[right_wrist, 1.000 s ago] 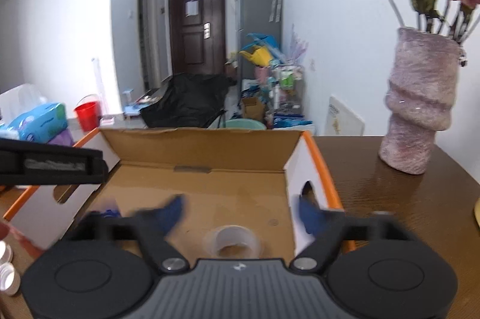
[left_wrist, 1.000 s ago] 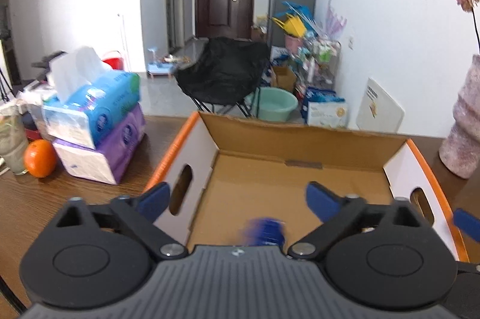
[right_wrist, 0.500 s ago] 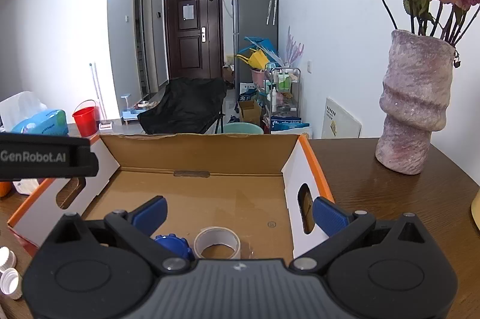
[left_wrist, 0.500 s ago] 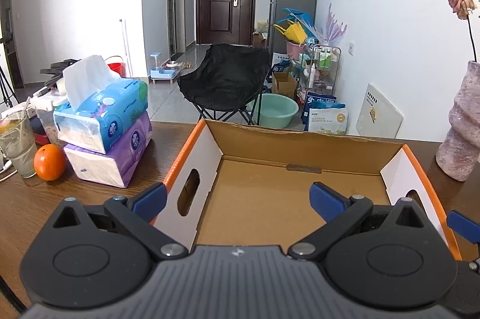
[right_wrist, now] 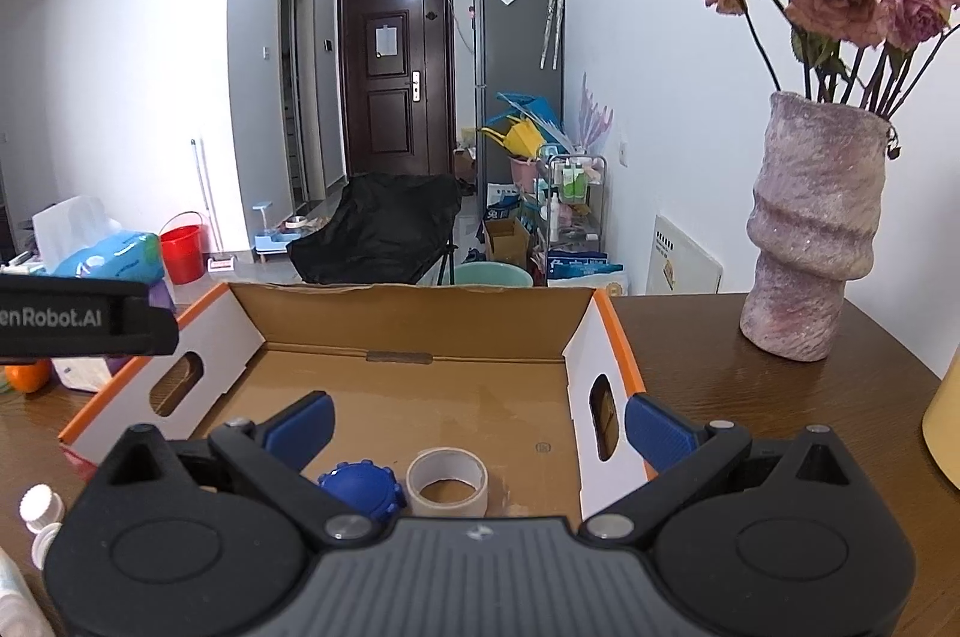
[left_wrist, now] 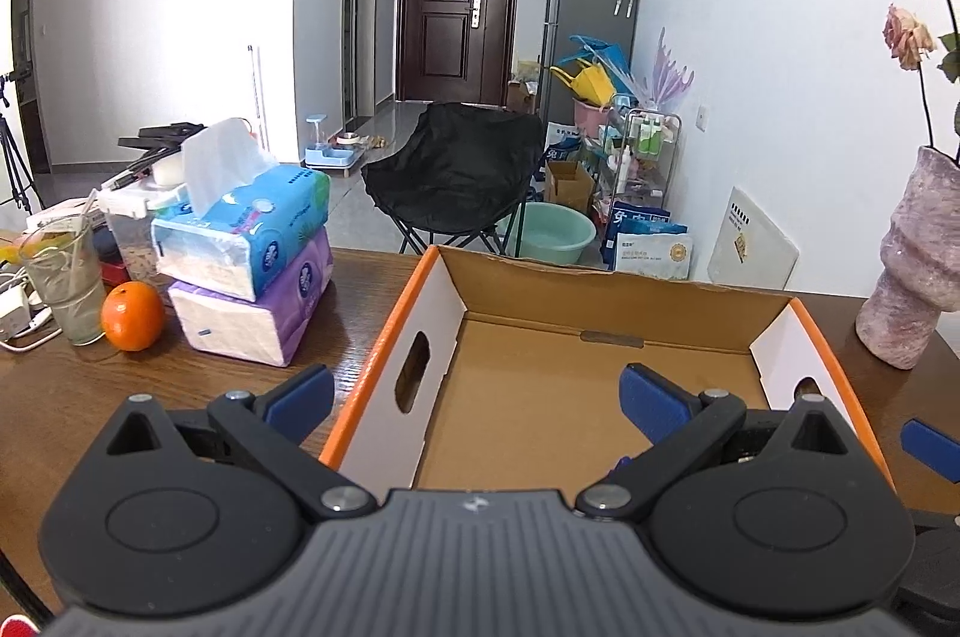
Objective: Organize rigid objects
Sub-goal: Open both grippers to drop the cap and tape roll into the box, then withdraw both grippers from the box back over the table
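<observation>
An open cardboard box with orange rims (left_wrist: 384, 343) (right_wrist: 612, 337) sits on the wooden table. In the right wrist view a blue ribbed lid (right_wrist: 357, 487) and a roll of clear tape (right_wrist: 447, 481) lie on the box floor near its front. My left gripper (left_wrist: 477, 400) is open and empty above the box's front left. My right gripper (right_wrist: 477, 424) is open and empty above the box's front right. The left gripper's black body (right_wrist: 84, 316) shows at the left of the right wrist view.
Two stacked tissue packs (left_wrist: 252, 247), an orange (left_wrist: 132, 316) and a glass (left_wrist: 63, 277) stand left of the box. A pink vase with dried roses (right_wrist: 810, 241) stands to the right. Small white bottle caps (right_wrist: 39, 511) lie at the near left.
Both grippers have pulled back and up from the box. The blue lid that was blurred under the left gripper now rests beside the tape on the box floor.
</observation>
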`<state>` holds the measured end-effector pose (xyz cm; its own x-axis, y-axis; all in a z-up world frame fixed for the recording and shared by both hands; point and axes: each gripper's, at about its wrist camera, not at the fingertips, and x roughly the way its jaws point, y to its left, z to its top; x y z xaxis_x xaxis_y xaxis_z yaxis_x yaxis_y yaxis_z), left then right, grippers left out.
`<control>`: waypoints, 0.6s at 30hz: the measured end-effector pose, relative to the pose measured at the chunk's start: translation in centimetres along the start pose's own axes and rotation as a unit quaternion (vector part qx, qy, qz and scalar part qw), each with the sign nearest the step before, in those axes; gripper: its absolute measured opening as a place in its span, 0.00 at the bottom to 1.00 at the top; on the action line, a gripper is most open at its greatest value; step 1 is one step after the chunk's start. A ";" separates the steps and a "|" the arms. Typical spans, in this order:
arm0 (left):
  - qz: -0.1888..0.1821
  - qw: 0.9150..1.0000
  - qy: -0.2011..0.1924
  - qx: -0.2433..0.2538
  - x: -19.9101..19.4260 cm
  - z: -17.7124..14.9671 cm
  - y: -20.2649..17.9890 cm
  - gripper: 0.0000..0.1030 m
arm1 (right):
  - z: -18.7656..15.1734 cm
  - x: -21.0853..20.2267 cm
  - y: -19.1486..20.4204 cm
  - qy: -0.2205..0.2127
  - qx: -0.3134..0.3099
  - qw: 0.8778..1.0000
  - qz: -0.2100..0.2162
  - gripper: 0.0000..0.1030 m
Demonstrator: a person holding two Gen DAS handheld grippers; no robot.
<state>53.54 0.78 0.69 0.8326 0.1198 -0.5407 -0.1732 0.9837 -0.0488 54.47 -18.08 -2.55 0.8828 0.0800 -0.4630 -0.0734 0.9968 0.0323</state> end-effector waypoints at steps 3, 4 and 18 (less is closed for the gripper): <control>0.000 1.000 -0.003 0.000 -1.0 -0.4 0.5 1.00 | -0.1 -1.2 0.1 -0.003 -0.004 1.000 0.006 1.00; 0.001 1.000 -0.004 -0.001 -1.4 -0.5 0.6 1.00 | -0.2 -1.5 0.2 -0.004 -0.004 1.000 0.007 1.00; 0.000 1.000 -0.013 -0.007 -6.4 -2.5 2.6 1.00 | -1.8 -6.5 0.4 -0.010 -0.012 1.000 0.013 1.00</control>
<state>46.42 2.21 1.91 0.8460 0.1235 -0.5187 -0.1800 0.9818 -0.0598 47.91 -18.19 -1.10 0.8899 0.1059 -0.4436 -0.1071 0.9940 0.0226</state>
